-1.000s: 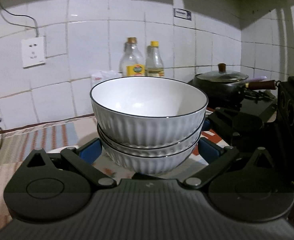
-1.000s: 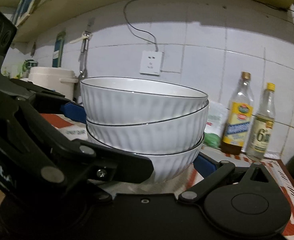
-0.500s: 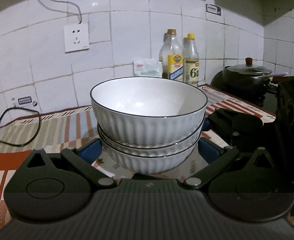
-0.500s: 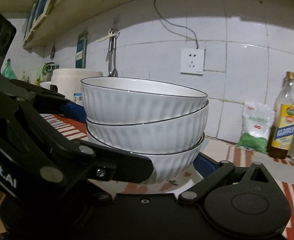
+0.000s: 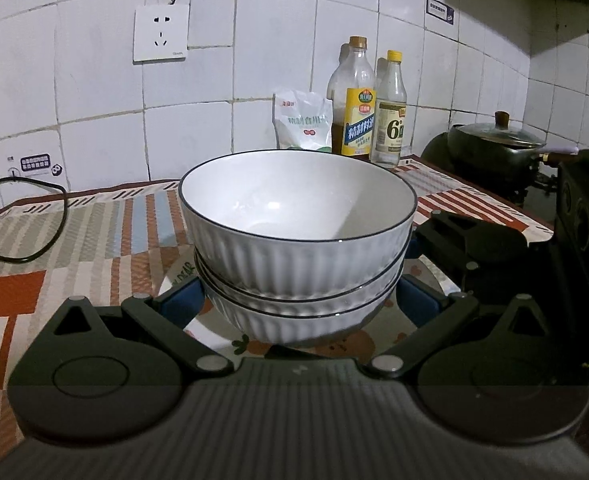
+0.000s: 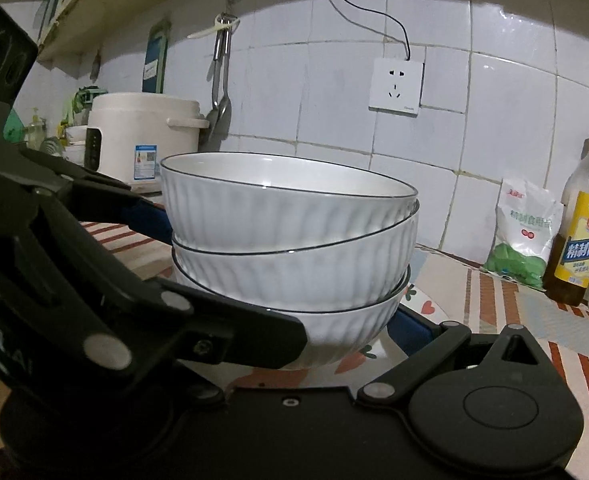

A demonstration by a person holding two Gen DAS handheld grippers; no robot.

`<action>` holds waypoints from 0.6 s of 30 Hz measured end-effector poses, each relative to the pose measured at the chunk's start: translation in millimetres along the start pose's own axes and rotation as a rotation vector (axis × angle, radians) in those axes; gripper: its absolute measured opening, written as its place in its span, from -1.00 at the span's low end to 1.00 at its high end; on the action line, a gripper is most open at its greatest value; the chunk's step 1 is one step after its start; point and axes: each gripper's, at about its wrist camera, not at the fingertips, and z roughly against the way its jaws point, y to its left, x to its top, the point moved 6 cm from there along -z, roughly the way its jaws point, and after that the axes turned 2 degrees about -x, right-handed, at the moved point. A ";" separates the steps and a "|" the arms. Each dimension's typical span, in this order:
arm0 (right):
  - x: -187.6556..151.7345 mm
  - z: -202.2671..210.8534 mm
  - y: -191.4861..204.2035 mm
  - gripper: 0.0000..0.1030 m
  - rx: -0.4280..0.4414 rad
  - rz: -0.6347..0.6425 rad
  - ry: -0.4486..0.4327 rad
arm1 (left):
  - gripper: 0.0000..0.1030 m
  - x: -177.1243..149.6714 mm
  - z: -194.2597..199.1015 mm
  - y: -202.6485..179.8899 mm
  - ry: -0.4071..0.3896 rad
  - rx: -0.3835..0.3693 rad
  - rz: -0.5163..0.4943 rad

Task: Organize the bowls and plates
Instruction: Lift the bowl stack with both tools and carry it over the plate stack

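Three ribbed white bowls (image 5: 298, 240) sit nested between both grippers, over a patterned plate (image 5: 426, 284). Left gripper (image 5: 298, 300) and right gripper (image 6: 294, 320) each clamp the bottom bowl's sides with blue pads.

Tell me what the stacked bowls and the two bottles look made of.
Stacked bowls: likely glazed ceramic, glossy white, ribbed outside, thin dark rim line. Two bottles: clear, see-through with printed labels; glass or plastic, the pictures cannot settle which.
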 end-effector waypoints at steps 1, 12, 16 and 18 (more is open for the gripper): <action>-0.4 -1.1 -0.9 1.00 -0.001 -0.002 0.003 | 1.00 0.3 -2.2 0.6 0.003 -0.002 0.001; 1.7 -6.1 -5.2 1.00 -0.022 0.018 0.054 | 1.00 1.5 -10.7 5.1 0.012 -0.039 0.029; 0.3 -8.7 -3.0 1.00 -0.038 0.058 0.103 | 1.00 1.2 -12.2 4.2 0.018 -0.037 0.018; -1.8 -7.4 -2.8 0.99 -0.043 0.060 0.098 | 1.00 1.0 -12.6 2.9 0.027 -0.032 0.006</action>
